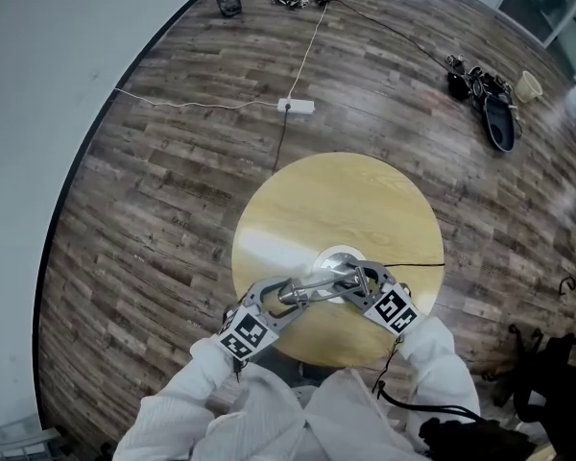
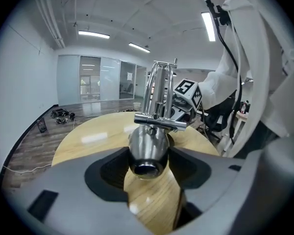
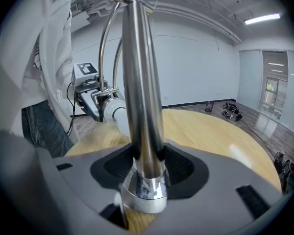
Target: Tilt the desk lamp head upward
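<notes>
Chrome desk lamp [image 1: 338,269], standing on the near half of round wooden table [image 1: 346,195]. Left gripper [image 1: 286,296]: jaws set wide, pressing both sides of lamp head [image 2: 147,153]. Right gripper [image 1: 363,281]: jaws clamped on upright lamp post [image 3: 142,106], just above its base collar

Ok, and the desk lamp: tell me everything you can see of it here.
The desk lamp is polished chrome, standing on the round wooden table. Its bullet-shaped head joins a crossbar on thin twin rods and sits clamped between the jaws of the left gripper. The right gripper grips the tapered stem just above its base collar.
</notes>
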`<state>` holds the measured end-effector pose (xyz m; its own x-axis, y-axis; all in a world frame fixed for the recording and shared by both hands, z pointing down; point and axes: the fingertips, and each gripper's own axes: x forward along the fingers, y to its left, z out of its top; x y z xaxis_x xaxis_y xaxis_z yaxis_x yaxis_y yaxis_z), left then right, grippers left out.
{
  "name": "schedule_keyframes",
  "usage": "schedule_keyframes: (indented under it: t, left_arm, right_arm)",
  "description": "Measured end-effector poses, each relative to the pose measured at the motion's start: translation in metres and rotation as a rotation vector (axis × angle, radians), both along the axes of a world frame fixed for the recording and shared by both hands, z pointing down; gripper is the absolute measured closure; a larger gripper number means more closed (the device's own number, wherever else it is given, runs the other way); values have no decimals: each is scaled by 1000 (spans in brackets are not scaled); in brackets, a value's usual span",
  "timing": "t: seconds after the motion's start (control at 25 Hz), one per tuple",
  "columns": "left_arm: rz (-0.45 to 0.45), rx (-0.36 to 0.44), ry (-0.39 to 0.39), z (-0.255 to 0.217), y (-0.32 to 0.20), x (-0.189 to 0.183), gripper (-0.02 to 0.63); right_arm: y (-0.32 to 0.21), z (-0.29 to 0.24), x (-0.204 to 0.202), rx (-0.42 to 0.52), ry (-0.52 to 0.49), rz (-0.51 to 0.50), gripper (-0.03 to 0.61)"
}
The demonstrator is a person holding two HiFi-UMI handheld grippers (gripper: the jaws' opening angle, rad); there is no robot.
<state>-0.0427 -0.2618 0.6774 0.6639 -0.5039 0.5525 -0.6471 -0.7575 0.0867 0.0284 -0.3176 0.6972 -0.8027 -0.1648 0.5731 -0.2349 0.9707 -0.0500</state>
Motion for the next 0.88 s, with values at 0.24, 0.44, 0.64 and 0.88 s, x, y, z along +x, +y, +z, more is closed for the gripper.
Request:
schedule_keyframes:
  t: [0.24,0.44,0.64,0.88]
  left_arm:
    - [-17,2,-7,-12,6,-7,360]
    - [-27,34,-35,-30,15,-19,360]
    - [-34,75,-71,-54,26,-31,360]
    - [-52,117,-77,-86,36,-41,360]
  right_arm:
    - [0,1,2,-2,11,2,383]
    - [-1,1,3,-5,18,4,383]
    - [1,4,4,-5,26,15,383]
    - [3,2,3,-3,36,31,383]
